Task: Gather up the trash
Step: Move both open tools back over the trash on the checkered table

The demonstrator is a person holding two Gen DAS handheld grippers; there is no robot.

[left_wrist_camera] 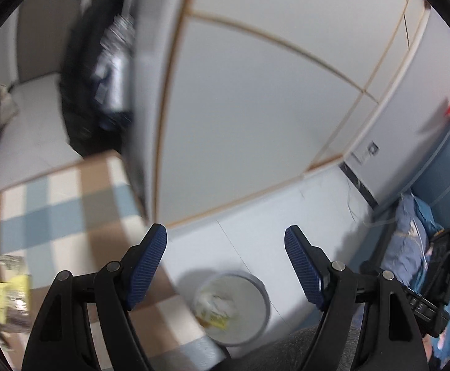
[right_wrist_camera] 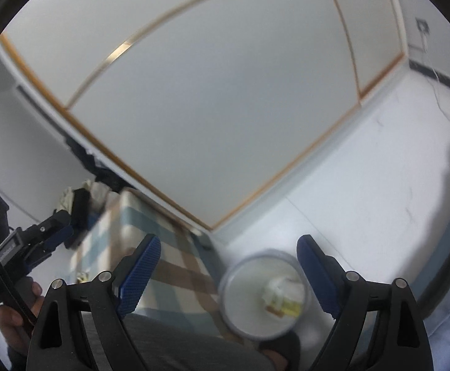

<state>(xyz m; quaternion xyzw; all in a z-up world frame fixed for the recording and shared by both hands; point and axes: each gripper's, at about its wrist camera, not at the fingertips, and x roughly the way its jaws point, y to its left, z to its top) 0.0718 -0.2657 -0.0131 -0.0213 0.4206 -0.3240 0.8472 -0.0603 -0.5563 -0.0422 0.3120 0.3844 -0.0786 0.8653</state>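
We see the bin [left_wrist_camera: 234, 309] on the pale floor [left_wrist_camera: 286, 216], just beside the checked table [left_wrist_camera: 70, 210], with white and yellow trash [left_wrist_camera: 215, 307] lying inside it. More wrappers [left_wrist_camera: 5, 293] lie on the table, well apart from the bin. Our left gripper [left_wrist_camera: 225, 238] hangs above the bin, released, nothing between its blue pads [left_wrist_camera: 147, 266]. Our right gripper [right_wrist_camera: 228, 247] hangs over the bin too, its jaws opening and empty. Beyond the bin stands a white wardrobe [left_wrist_camera: 255, 108]. A suitcase [left_wrist_camera: 441, 266] lies open to the bin's right.
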